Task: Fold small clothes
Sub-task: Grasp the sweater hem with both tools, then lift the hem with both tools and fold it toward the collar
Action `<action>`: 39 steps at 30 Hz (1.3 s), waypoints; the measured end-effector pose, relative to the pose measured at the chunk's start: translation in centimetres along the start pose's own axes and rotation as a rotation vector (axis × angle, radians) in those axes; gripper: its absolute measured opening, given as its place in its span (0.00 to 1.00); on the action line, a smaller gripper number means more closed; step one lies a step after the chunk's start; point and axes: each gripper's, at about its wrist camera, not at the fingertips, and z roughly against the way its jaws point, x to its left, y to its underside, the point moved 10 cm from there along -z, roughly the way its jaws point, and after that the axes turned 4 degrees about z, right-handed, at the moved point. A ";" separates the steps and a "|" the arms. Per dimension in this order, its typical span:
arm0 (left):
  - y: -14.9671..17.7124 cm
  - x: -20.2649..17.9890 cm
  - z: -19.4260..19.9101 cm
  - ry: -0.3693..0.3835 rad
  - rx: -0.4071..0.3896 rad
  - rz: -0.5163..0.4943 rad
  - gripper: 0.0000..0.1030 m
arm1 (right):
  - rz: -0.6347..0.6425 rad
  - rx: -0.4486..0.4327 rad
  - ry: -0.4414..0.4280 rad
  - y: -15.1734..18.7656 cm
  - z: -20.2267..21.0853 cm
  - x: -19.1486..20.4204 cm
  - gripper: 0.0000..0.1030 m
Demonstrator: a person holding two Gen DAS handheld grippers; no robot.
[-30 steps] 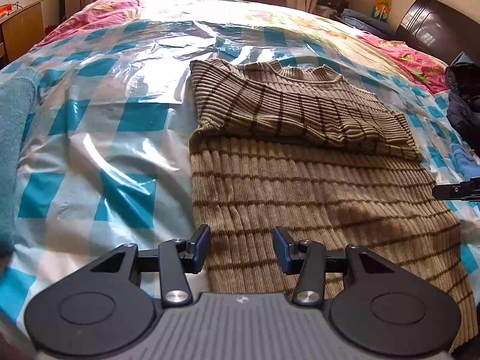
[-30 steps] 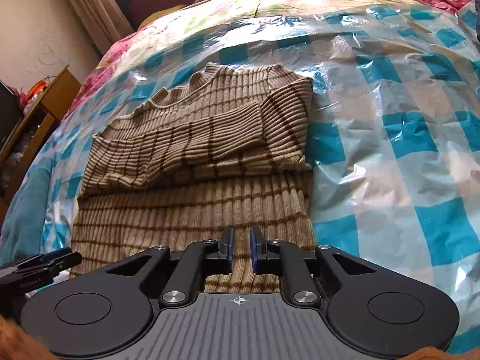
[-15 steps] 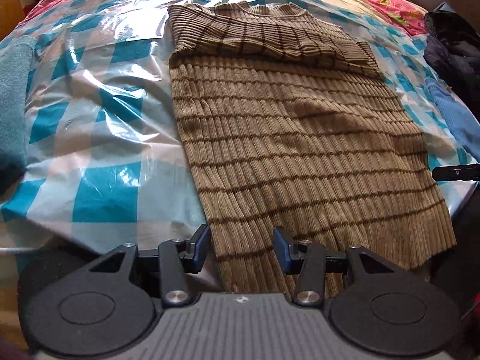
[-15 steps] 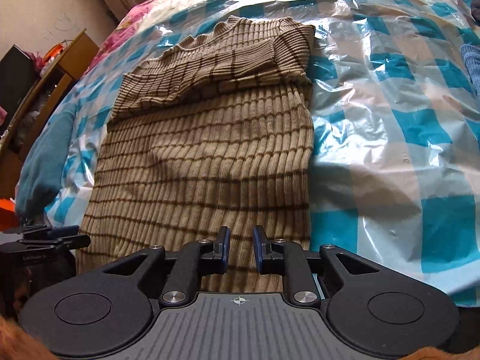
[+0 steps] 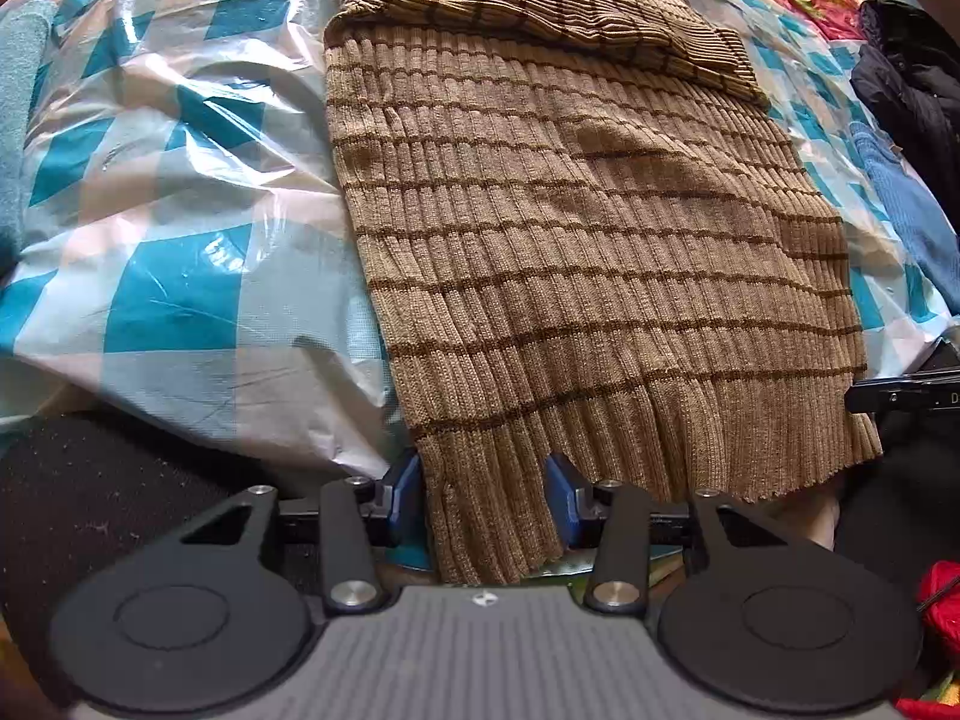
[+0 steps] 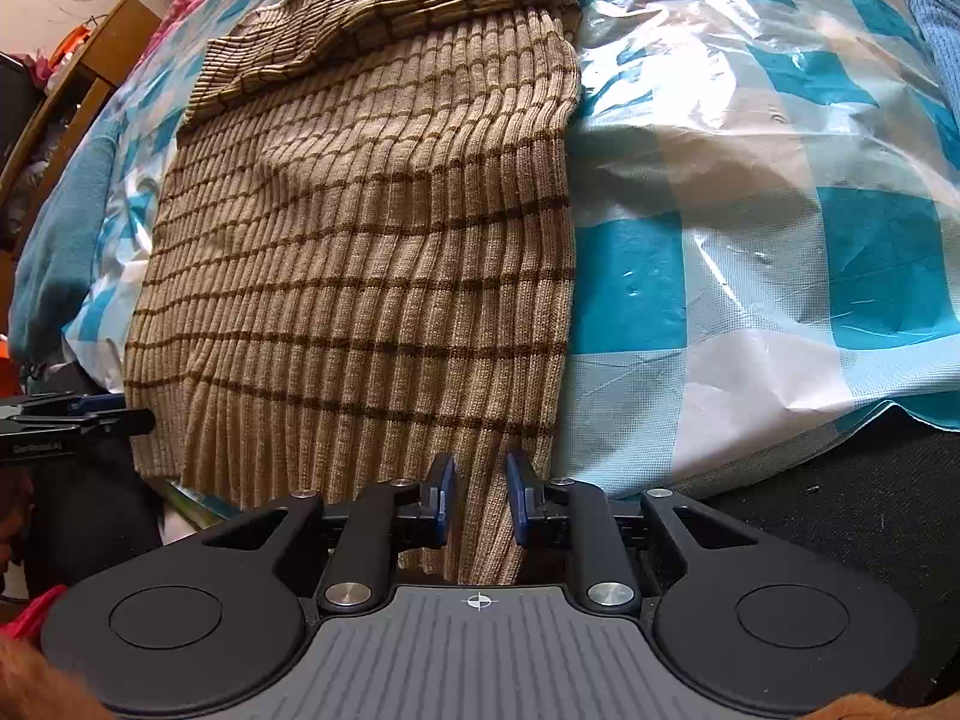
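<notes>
— Where is the sweater (image 5: pixel 570 228) lying, and which way does it run?

— Flat on the bed, on a crinkly plastic sheet (image 5: pixel 180 276) printed in teal and white checks. Its long axis runs straight away from both cameras: the hem hangs over the near edge of the bed and the collar end is at the far end. The sleeves (image 5: pixel 540 6) are folded across the chest, forming a band that lies crosswise to the body.

— What is it made of?

— A ribbed knit, tan, with thin dark brown stripes crossing the ribs. The ribs run lengthwise down the body and gather into tighter pleats at the hem. The fabric is mostly smooth, with one shallow bulge near the middle.

— And the left gripper (image 5: pixel 486 492)?

— It sits at the sweater's left hem corner, blue pads (image 5: pixel 403 489) on either side of the hanging knit. Its jaws are closing, with the fabric between them; the left pad looks to be against the edge, but a firm pinch I cannot confirm.

— The right gripper (image 6: pixel 478 495)?

— At the right hem corner in its own view, jaws narrow with a strip of the hem between the pads (image 6: pixel 444 495). They seem to just flank the fabric; I cannot tell whether they press it.

— Anything alongside?

— A teal towel-like cloth (image 6: pixel 60 240) to the left of the sheet, and a blue knit (image 5: pixel 906 222) and dark clothing (image 5: pixel 912 78) to the right.
</notes>
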 end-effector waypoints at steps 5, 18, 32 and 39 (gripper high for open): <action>0.2 0.4 -0.1 -0.010 0.010 0.016 0.22 | -0.009 0.011 -0.039 0.1 -0.2 0.1 0.19; 1.0 1.8 0.3 0.009 0.039 0.106 0.28 | -0.052 0.010 -0.066 0.2 -0.3 -0.5 0.12; -3.6 -0.5 3.0 0.271 -0.109 0.177 0.13 | -0.177 -0.092 -0.252 -1.5 1.1 0.2 0.04; -13.5 1.3 6.6 0.422 -0.339 0.308 0.13 | -0.286 -0.403 -0.430 -10.6 6.5 0.5 0.01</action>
